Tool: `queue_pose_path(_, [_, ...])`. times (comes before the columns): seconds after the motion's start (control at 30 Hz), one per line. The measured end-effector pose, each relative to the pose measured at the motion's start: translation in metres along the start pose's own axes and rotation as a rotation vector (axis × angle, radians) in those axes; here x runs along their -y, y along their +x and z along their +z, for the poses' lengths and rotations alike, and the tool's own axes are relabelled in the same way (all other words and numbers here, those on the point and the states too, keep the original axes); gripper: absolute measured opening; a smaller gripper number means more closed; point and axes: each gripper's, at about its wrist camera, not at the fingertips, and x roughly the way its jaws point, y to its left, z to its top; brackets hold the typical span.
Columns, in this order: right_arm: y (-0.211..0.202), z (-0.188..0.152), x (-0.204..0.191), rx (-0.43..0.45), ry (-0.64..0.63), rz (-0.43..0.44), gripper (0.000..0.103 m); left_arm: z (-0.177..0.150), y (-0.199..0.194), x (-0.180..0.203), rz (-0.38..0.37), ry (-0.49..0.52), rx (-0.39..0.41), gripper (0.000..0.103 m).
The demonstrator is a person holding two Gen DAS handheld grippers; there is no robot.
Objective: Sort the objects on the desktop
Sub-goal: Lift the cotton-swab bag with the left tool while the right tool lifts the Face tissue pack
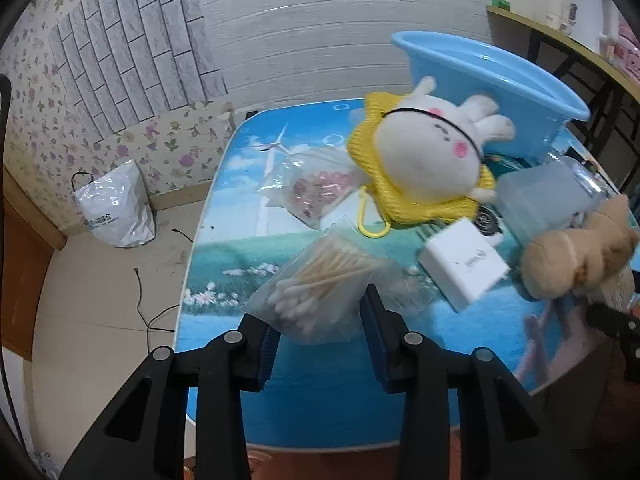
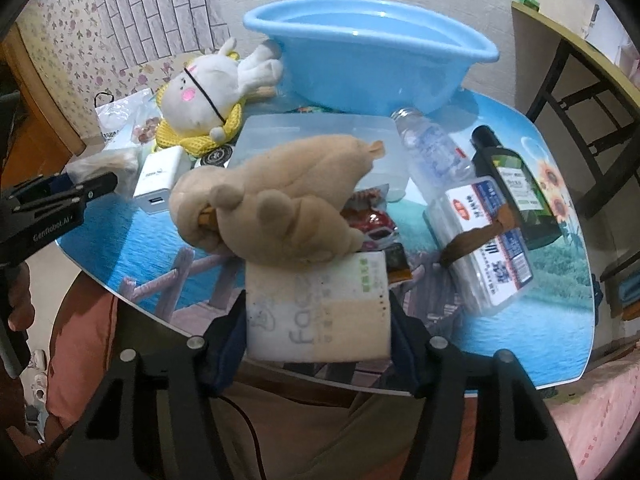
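Glossy printed tabletop (image 2: 540, 312) under us, our left gripper (image 1: 320, 316) clenched on a crinkly cotton-swab bag (image 1: 320, 288), our right gripper (image 2: 318, 320) grasping a soft rectangular tissue pack (image 2: 320, 312), plush tan toy (image 2: 276, 200) atop it, smooth blue plastic basin (image 2: 372, 60) behind.

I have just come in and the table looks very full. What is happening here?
A person is sorting a cluttered table with two handheld grippers. The left gripper is closed on a bag of cotton swabs. The right gripper holds a tissue pack, with a tan plush toy lying on it. A blue basin stands behind.
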Motion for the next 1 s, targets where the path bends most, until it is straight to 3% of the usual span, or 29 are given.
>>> queue_pose_path(0.33, [-0.022, 0.003, 0.034, 0.079, 0.072, -0.050, 0.061, -0.017, -0.027, 0.010, -0.040, -0.002, -0.031, 0.038])
queue_pose_path(0.5, [-0.023, -0.002, 0.048, 0.081, 0.099, -0.045, 0.061, -0.026, -0.024, 0.011, -0.018, 0.009, -0.069, 0.057])
queue_pose_path(0.7, [-0.026, -0.005, 0.049, 0.091, 0.096, -0.038, 0.061, -0.027, -0.021, 0.006, 0.013, -0.002, -0.046, 0.083])
queue_pose_path(0.97, [-0.024, -0.004, 0.051, 0.090, 0.092, -0.037, 0.061, -0.021, 0.002, 0.001, 0.016, -0.027, -0.030, 0.086])
queue_pose_path(1.0, [-0.022, -0.004, 0.051, 0.087, 0.090, -0.039, 0.061, -0.020, 0.002, 0.001, 0.010, -0.032, -0.022, 0.082])
